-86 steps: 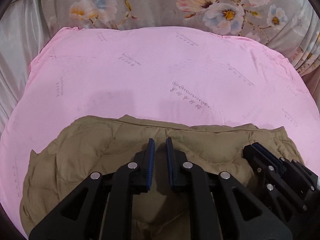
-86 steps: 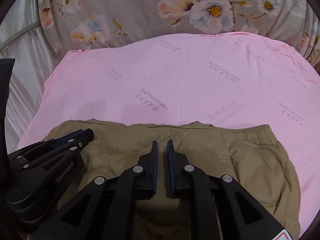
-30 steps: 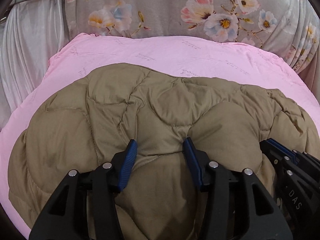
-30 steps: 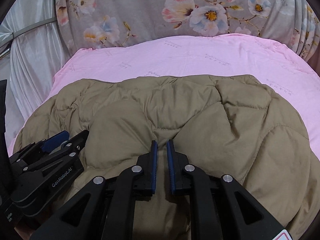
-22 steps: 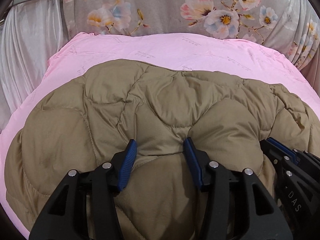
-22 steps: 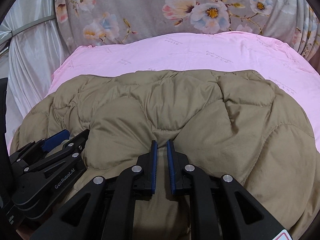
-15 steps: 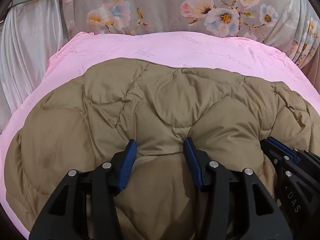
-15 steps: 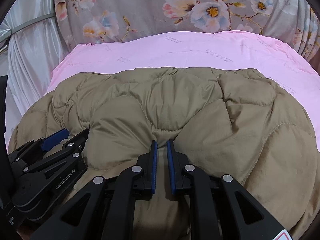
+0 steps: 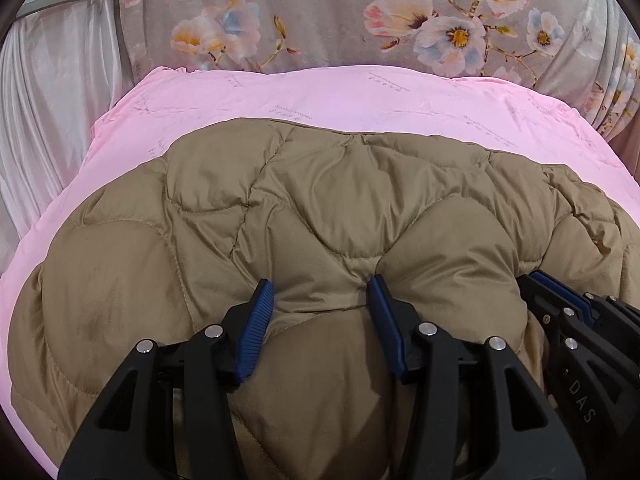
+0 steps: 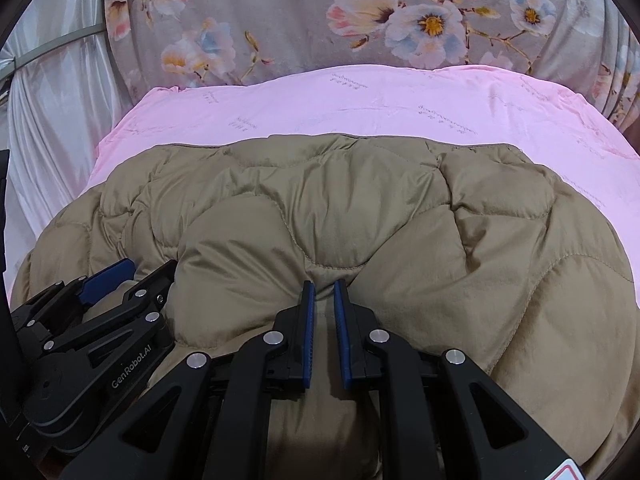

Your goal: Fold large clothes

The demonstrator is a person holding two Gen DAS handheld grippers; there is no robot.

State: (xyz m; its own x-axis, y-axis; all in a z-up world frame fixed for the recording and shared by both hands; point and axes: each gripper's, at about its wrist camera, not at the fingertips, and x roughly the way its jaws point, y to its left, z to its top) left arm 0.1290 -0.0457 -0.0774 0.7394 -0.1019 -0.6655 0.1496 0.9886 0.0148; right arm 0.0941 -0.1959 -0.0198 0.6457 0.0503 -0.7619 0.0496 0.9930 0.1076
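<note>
Light: soft, even, indoor; source unclear
Shadows: faint, under the gripper fingers
Glare: mild sheen on quilting
Edges: fisheye curve, black corners
Focus: sharp throughout

Left gripper (image 9: 320, 294): jaws about half spread, blue pads pressed into a thick bunch of the quilted jacket (image 9: 340, 208), pitched downward. Right gripper (image 10: 323, 296): jaws nearly together, pinching a thin fold of the same jacket, also pitched down. Both side by side, close together.
</note>
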